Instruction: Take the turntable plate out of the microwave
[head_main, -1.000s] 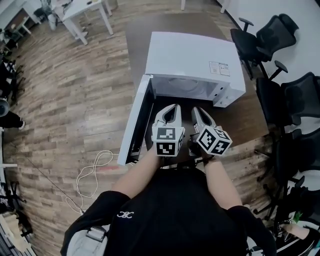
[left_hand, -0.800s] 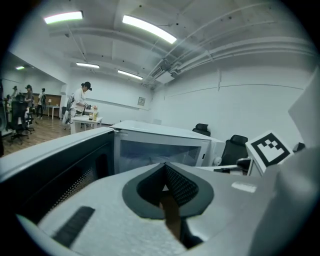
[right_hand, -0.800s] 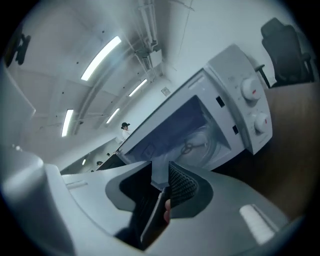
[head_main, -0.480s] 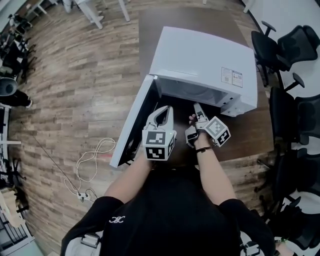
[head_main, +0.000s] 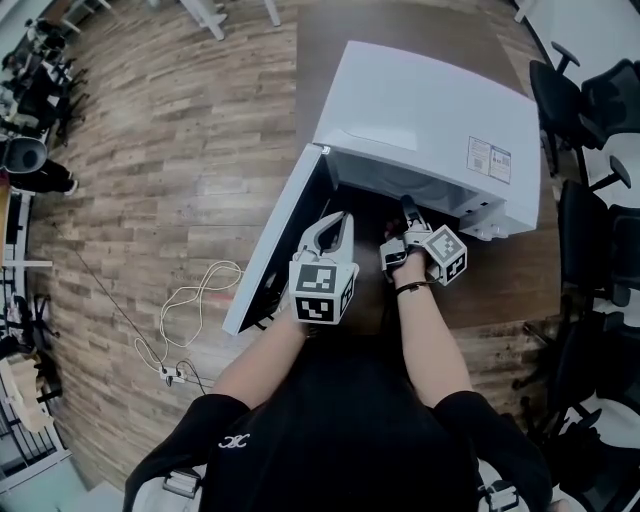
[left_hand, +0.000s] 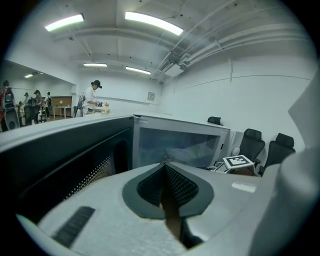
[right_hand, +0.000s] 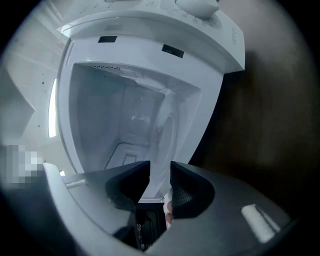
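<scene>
The white microwave (head_main: 430, 110) stands on a dark table (head_main: 505, 275). Its door (head_main: 272, 250) is swung open and hangs just off the outer side of the left gripper (head_main: 338, 220).

The right gripper (head_main: 408, 204) is rolled onto its side, with its tips at the mouth of the cavity. Its jaws have just been opening and now stand wide.

The turntable plate (right_hand: 163, 125) is inside the microwave on the cavity floor, straight ahead of the right gripper. Seen edge-on from that gripper, the near rim runs into the gap between the two pads. I cannot tell whether either pad touches the glass.

The left gripper is beside the right one, a little short of the opening. Its jaws are pressed together with nothing between them, and its tips point into the cavity. The plate lies ahead of it, slightly to its right.
</scene>
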